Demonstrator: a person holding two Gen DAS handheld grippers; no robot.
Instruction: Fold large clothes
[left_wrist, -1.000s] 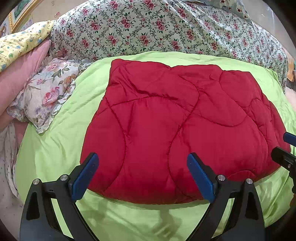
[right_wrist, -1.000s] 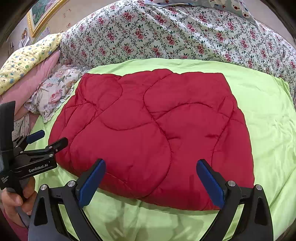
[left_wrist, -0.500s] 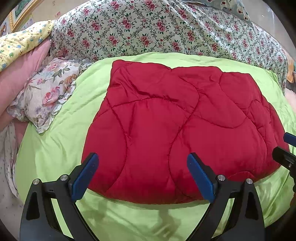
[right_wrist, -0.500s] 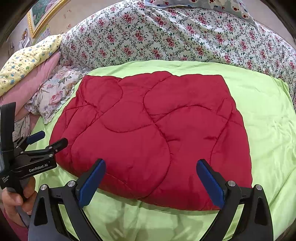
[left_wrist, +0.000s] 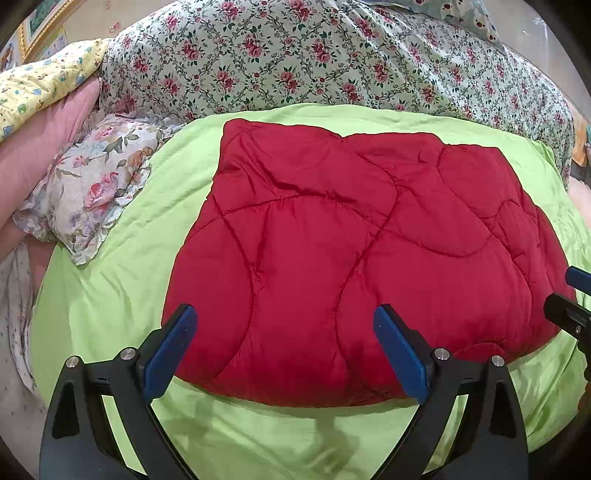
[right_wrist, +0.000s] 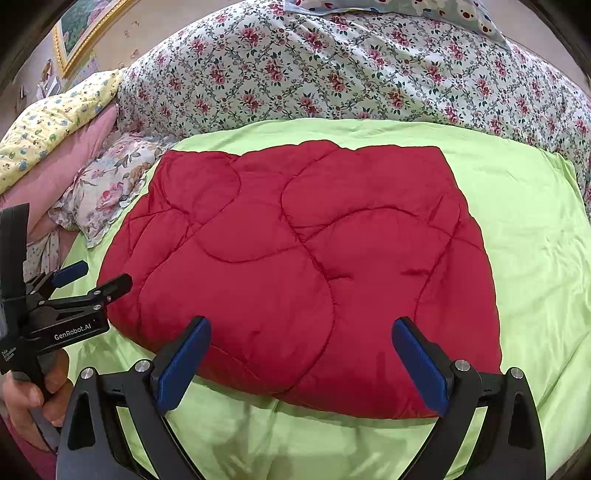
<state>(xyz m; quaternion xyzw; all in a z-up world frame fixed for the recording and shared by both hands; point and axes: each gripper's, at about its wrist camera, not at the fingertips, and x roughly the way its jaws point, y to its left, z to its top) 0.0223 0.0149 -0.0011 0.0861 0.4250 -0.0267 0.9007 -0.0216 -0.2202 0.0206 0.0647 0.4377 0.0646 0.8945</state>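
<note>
Nothing moved since a second ago: red quilt (left_wrist: 354, 258) folded beyond my spread, empty fingers (left_wrist: 170, 349); looks finished.

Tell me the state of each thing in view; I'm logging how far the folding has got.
Red quilted padded garment: folded into a puffy rectangle, lying flat on the sheet, held by neither gripper.
Lime green bed sheet: spread, lightly wrinkled.
Small floral ruffled pillow: lying beside the garment, apart from it.
Left gripper: open, empty.
Right gripper: open, empty.
</note>
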